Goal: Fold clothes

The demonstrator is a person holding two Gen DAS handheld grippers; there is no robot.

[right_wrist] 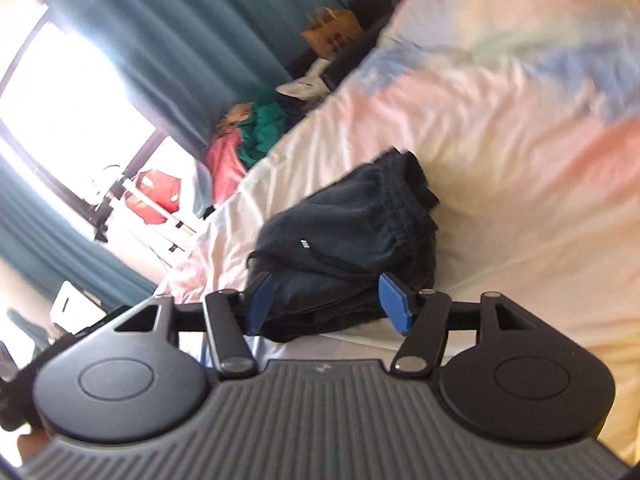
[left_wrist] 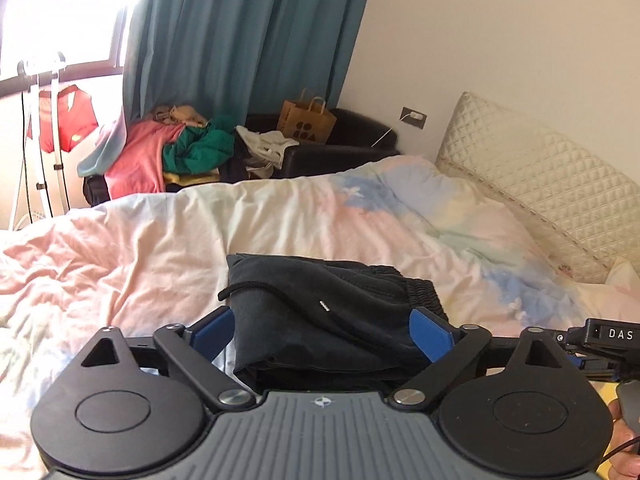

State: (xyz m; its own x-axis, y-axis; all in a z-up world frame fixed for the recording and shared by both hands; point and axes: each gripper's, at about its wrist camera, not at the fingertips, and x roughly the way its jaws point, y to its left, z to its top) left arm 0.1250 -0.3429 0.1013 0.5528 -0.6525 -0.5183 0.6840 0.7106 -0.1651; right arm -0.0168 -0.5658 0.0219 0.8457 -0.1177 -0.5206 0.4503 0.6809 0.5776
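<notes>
A folded black garment (left_wrist: 320, 320) with a drawstring and a ribbed elastic waistband lies on the pastel bedsheet (left_wrist: 160, 240). My left gripper (left_wrist: 325, 332) hovers just short of it, its blue pads (left_wrist: 216, 332) spread wide on either side and clear of the cloth. A black part of the other gripper shows at the right edge. In the tilted, blurred right wrist view the same garment (right_wrist: 344, 232) rests on the sheet (right_wrist: 500, 140). My right gripper (right_wrist: 327, 302) is open, and its blue pads (right_wrist: 394, 304) frame the near end of the fold without pressing it.
A heap of pink, green and white clothes (left_wrist: 180, 152) covers a black sofa (left_wrist: 340, 140) beyond the bed, beside a brown paper bag (left_wrist: 306, 120). Teal curtains (left_wrist: 248, 32) and a bright window stand behind. A quilted cream headboard cushion (left_wrist: 540, 184) is at right.
</notes>
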